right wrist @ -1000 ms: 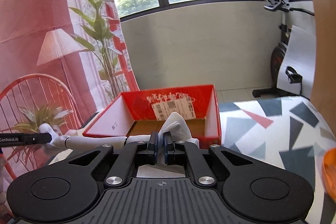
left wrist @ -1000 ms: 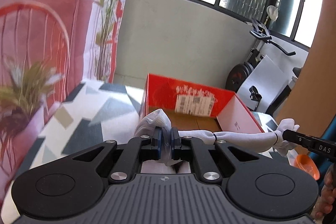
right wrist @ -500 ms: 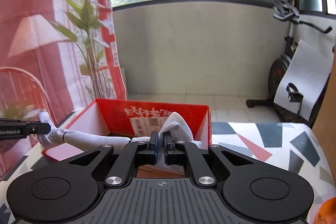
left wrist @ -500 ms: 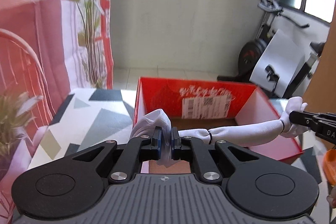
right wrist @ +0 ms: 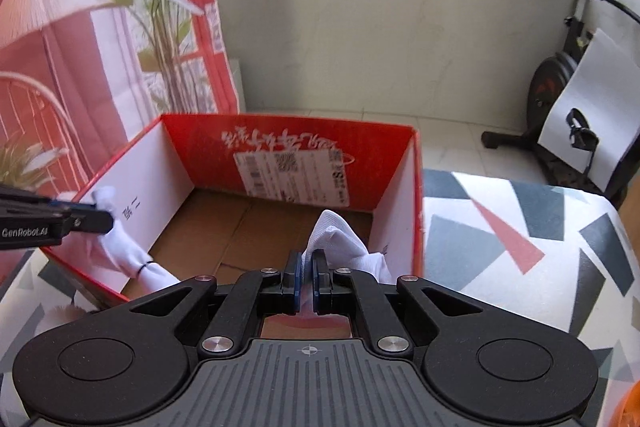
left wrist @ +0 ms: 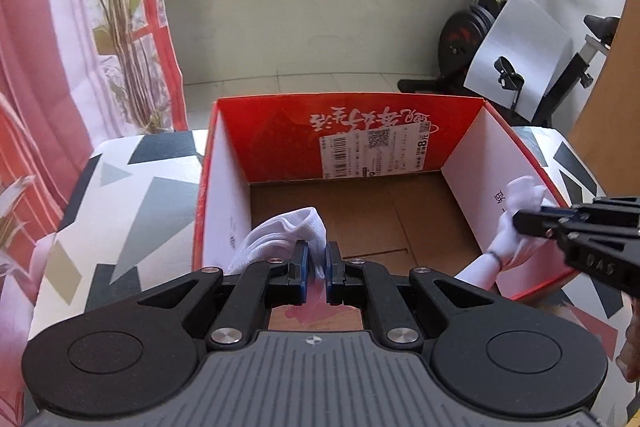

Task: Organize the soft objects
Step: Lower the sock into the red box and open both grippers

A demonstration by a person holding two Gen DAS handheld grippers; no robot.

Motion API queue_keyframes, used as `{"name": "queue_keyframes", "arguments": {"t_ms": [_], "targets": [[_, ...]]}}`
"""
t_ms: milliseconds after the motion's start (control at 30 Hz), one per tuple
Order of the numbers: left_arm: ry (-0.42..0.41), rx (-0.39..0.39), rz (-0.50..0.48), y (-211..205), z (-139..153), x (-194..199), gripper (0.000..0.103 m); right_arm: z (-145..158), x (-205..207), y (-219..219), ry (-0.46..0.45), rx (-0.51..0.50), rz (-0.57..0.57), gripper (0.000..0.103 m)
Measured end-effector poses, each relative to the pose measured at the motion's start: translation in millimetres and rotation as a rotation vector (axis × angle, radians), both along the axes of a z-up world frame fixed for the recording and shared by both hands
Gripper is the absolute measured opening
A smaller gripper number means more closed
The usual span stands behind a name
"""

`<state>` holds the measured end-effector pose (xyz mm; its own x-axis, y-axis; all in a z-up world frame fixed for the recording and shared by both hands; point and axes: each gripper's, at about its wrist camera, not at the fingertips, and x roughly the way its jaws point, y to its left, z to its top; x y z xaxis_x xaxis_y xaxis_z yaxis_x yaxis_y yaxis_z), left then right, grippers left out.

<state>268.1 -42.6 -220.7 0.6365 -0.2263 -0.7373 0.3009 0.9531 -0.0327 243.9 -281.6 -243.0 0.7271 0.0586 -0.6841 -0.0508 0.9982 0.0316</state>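
A white sock (left wrist: 280, 233) is stretched between my two grippers over an open red cardboard box (left wrist: 276, 131). My left gripper (left wrist: 316, 261) is shut on one end of it, just inside the box's left wall. My right gripper (right wrist: 306, 269) is shut on the other end (right wrist: 340, 239), near the box's right wall (right wrist: 400, 211). In the left wrist view the right gripper's fingers (left wrist: 536, 221) pinch the far end of the sock (left wrist: 508, 227). In the right wrist view the left gripper's fingers (right wrist: 90, 221) pinch the sock's other end (right wrist: 120, 247). The sock's middle is hidden below the grippers.
The box has a brown floor (left wrist: 384, 219) and stands on a table with a geometric-patterned cloth (right wrist: 500, 235). An exercise bike (left wrist: 500, 43) stands at the back right, a pink curtain (left wrist: 40, 87) at the left. An orange object (right wrist: 628, 407) sits at the right edge.
Both grippers have tilted down and moved forward over the box with the sock, which now hangs lower, into the box opening. Both stay shut on it.
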Motion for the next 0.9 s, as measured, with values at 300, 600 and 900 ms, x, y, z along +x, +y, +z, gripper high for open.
{"name": "queue_keyframes", "arguments": {"t_ms": [300,600,900], "targets": [[0.096,0.035,-0.017,-7,-15,22,0.009,-10,26,2,0.115,-0.026,0.034,0.005],[0.184,0.07,-0.047,-14,-30,32,0.009,-23,46,7,0.23,-0.022,0.047,0.005],[0.191,0.025,-0.058,-8,-28,34,0.012,-31,52,7,0.283,-0.004,0.032,0.006]]}}
